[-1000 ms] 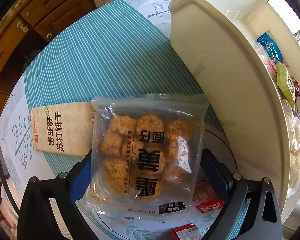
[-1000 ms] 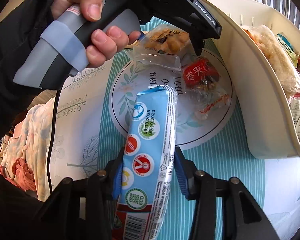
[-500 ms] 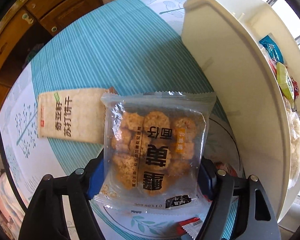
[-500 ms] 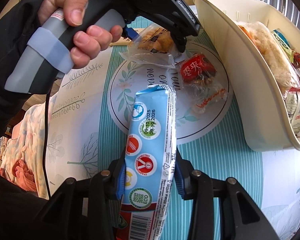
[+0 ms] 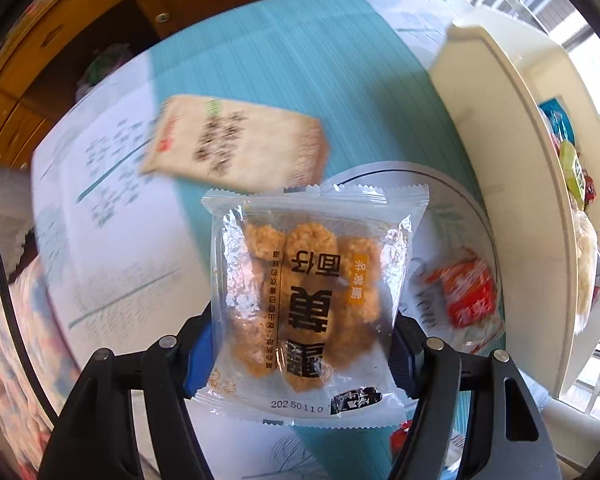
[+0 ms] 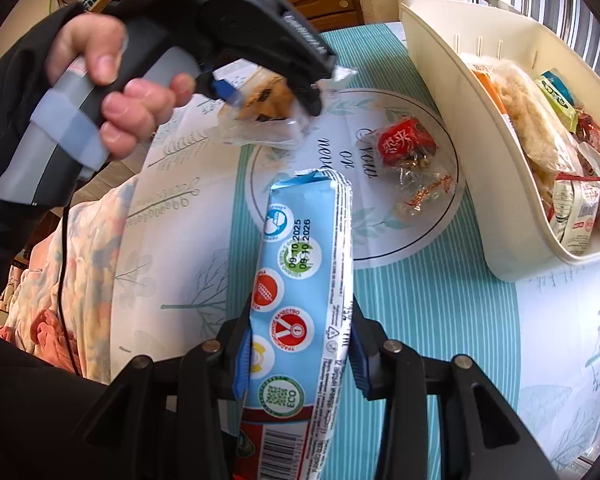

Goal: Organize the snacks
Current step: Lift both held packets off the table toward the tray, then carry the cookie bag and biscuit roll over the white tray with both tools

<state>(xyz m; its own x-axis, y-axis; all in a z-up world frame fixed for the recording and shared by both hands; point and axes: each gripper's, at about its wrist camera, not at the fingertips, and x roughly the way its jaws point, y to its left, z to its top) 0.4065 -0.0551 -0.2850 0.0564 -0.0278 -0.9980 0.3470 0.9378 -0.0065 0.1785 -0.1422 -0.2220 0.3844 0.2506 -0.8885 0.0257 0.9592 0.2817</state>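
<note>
A: Left gripper [image 5: 302, 354] status?
B: Jaws have just been closing; blue pads now press both sides of the clear pack of fried rice crackers [image 5: 314, 304]. Pack is lifted off the teal striped tablecloth [image 5: 300, 56].
A: Right gripper [image 6: 300, 354]?
B: Clamped narrow on the long blue biscuit packet [image 6: 300, 288], pointing up and away from the camera, above the table.
A: What else is out?
B: Beige soda cracker pack [image 5: 236, 142] flat on the cloth, blurred. Red wrapped candy [image 6: 408, 140] on the round printed circle. Cream plastic bin [image 6: 460, 92] just beside it, with several snacks inside.
A: The hand [image 6: 112, 92]?
B: Grips the left tool's handle.
</note>
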